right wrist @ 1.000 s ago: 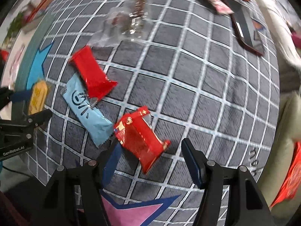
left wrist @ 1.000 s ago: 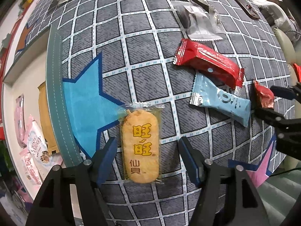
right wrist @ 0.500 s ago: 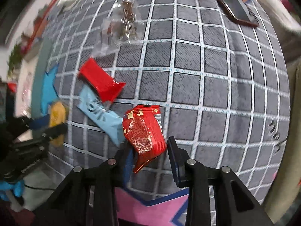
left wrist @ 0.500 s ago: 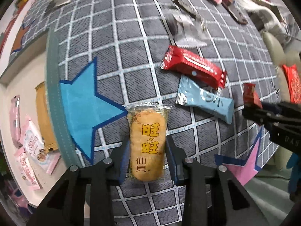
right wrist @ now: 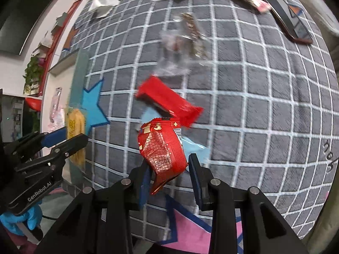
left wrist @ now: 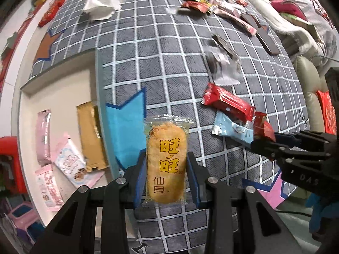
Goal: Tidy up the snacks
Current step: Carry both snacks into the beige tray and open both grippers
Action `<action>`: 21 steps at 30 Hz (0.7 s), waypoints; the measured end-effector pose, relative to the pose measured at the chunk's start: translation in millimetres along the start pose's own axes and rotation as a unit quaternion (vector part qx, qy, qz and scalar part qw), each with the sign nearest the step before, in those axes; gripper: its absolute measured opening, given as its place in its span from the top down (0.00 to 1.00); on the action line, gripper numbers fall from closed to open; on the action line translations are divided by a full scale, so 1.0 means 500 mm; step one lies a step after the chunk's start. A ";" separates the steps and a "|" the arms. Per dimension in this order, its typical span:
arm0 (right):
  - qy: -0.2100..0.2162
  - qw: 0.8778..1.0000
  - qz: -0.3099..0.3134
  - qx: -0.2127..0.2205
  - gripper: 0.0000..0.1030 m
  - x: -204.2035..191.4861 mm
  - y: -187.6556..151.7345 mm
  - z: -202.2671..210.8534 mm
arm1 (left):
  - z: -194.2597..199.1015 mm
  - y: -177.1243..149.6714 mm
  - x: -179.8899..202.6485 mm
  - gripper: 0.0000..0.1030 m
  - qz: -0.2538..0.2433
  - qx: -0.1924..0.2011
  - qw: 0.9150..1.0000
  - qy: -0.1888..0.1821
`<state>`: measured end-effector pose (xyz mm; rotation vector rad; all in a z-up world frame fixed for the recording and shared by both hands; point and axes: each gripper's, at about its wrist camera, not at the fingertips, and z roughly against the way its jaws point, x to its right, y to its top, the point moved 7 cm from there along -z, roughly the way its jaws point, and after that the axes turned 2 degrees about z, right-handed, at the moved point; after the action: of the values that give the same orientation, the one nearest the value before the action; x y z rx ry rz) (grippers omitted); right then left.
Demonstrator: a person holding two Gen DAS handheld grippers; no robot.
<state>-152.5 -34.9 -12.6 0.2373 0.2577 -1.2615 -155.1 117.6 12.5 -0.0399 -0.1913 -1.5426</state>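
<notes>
My left gripper (left wrist: 166, 158) is shut on a yellow rice cracker packet (left wrist: 166, 148) in clear wrap and holds it upright above the grey checked cloth (left wrist: 159, 53). My right gripper (right wrist: 169, 163) is shut on a small crumpled red packet (right wrist: 163, 146), also clear of the cloth. In the left wrist view the right gripper (left wrist: 264, 139) comes in from the right with the red packet (left wrist: 261, 127) in it. In the right wrist view the left gripper (right wrist: 70, 137) shows at the left with the yellow packet (right wrist: 74, 124).
A long red bar (left wrist: 228, 103), a light blue packet (left wrist: 231, 130) and a clear wrapper (left wrist: 222, 67) lie on the cloth. A white tissue (left wrist: 103, 2) and several snacks sit at the far edge. Left of the cloth lie a gold packet (left wrist: 90, 139) and pink packets (left wrist: 43, 135).
Both grippers went from open around their packets to shut on them. Both then rose, lifting the rice cracker and the red packet off the cloth.
</notes>
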 end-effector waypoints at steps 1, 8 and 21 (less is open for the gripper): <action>0.000 1.000 0.005 0.000 0.65 -0.019 0.013 -0.008 | 0.004 0.004 -0.010 0.62 0.005 0.002 1.000 -0.001; 0.008 0.999 0.042 0.000 0.65 -0.119 0.077 -0.031 | 0.041 0.020 -0.128 0.62 0.049 0.035 0.998 0.016; 0.051 0.991 0.120 -0.005 0.65 -0.375 0.203 -0.088 | 0.055 0.014 -0.354 0.62 0.134 0.048 0.988 0.068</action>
<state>-111.2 177.9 9.1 0.3151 0.3133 -1.0112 -153.7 296.9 14.1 0.1113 -0.1451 -1.2613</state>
